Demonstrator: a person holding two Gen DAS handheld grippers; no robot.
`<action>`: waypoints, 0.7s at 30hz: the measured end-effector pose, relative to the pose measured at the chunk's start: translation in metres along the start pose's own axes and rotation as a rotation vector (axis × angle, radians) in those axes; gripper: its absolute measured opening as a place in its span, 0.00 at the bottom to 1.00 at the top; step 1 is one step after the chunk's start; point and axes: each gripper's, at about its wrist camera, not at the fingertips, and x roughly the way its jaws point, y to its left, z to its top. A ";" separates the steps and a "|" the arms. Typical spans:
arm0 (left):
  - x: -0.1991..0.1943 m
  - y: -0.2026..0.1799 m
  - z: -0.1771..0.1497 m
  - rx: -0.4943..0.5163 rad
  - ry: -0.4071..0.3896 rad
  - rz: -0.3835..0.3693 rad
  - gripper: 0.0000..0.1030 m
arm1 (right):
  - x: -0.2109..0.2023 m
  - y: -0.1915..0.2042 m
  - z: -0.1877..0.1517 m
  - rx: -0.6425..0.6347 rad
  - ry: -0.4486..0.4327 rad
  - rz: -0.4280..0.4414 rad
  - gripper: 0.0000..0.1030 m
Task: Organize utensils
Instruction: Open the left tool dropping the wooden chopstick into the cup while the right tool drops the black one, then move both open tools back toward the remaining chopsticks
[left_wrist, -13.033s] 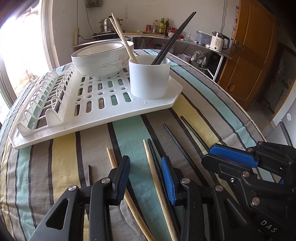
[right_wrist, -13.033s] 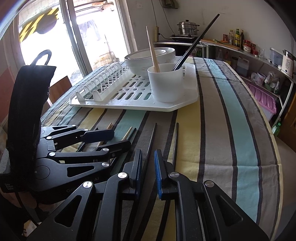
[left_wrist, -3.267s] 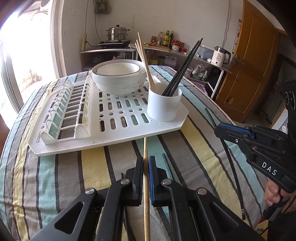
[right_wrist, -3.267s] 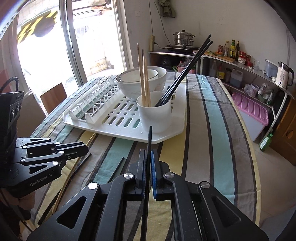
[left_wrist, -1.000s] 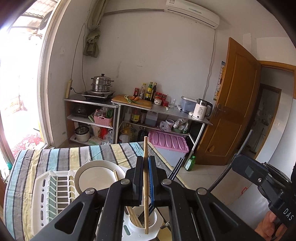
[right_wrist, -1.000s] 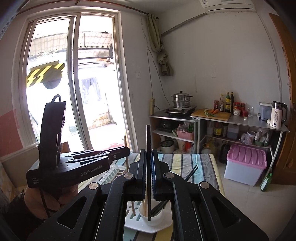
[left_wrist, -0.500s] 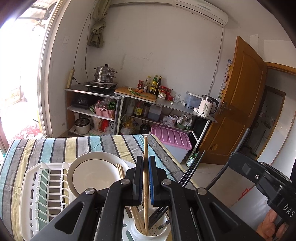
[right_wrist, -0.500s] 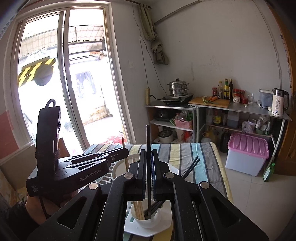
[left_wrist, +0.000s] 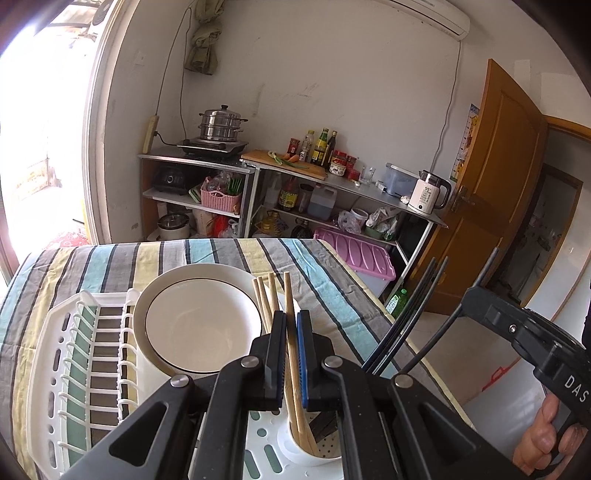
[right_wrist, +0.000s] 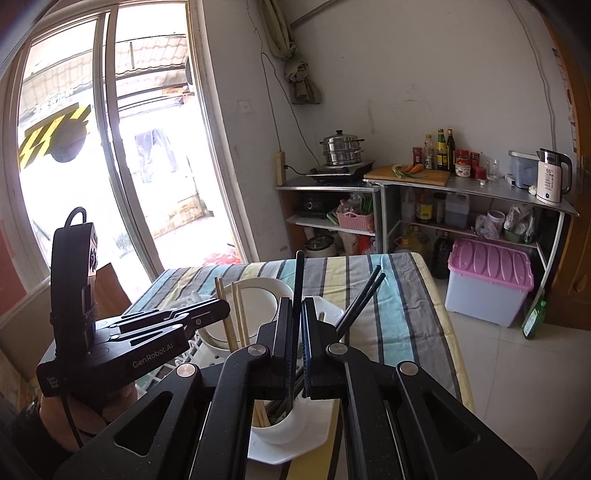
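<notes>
The left gripper pinches a wooden chopstick, the right gripper a black chopstick — both tips inside the white cup below, on the drying rack.

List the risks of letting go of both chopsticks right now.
The wooden chopstick in the left gripper and the black chopstick in the right gripper both enter one crowded white cup; they may jam against those already inside. The grippers stand close together and might bump. A nudged cup could tip on the rack.
</notes>
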 end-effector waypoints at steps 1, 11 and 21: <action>0.001 0.000 -0.001 0.001 0.003 0.005 0.05 | 0.000 -0.001 0.000 0.001 0.002 -0.002 0.04; -0.005 -0.001 -0.003 0.010 -0.004 0.035 0.06 | -0.001 -0.004 0.002 0.003 0.019 -0.024 0.06; -0.040 -0.008 -0.015 0.050 -0.029 0.053 0.06 | -0.023 0.001 -0.006 -0.014 -0.003 -0.035 0.13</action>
